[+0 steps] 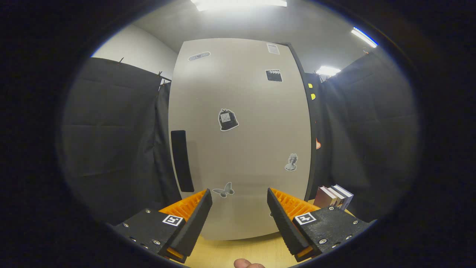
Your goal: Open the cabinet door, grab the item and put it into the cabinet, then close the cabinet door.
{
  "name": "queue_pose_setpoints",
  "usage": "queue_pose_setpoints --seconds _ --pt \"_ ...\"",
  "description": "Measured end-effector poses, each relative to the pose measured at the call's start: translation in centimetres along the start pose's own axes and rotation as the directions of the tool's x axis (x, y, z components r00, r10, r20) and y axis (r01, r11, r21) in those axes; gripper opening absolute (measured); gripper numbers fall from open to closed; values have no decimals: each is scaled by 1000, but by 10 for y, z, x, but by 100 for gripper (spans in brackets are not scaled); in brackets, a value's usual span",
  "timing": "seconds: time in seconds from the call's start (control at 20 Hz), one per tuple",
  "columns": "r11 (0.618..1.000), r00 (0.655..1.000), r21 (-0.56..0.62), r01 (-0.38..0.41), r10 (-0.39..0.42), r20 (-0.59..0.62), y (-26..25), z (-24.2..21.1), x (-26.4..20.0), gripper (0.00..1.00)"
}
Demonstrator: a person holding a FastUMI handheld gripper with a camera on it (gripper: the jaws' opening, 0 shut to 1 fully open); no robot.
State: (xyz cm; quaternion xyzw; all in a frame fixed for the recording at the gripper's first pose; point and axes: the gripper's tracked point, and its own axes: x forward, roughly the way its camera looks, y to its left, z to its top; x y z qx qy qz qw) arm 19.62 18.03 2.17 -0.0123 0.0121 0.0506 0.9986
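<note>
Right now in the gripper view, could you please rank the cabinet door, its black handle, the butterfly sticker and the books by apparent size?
1. Cabinet door, closed, beyond the open, empty fingers of the gripper.
2. Black handle on the door.
3. Books, beside the cabinet; they sit nearer than the handle, so ranks 2 and 3 are unsure.
4. Butterfly sticker.

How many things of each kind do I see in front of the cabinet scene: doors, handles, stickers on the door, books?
Cabinet door, shut: 1
Dark handle: 1
Stickers on the door: 6
Books beside the cabinet: 3
Hand-held gripper, open, holding nothing: 1
Total: 12
</note>
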Motion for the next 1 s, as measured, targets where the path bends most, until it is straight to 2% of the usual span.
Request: queue_pose_setpoints --seconds 0.3,1.0 --pt "999 1000 -22 -24 24 3 7 1 4 93" --pt "1000 1000 -2 -9 9 -14 -4 -7 7 93"
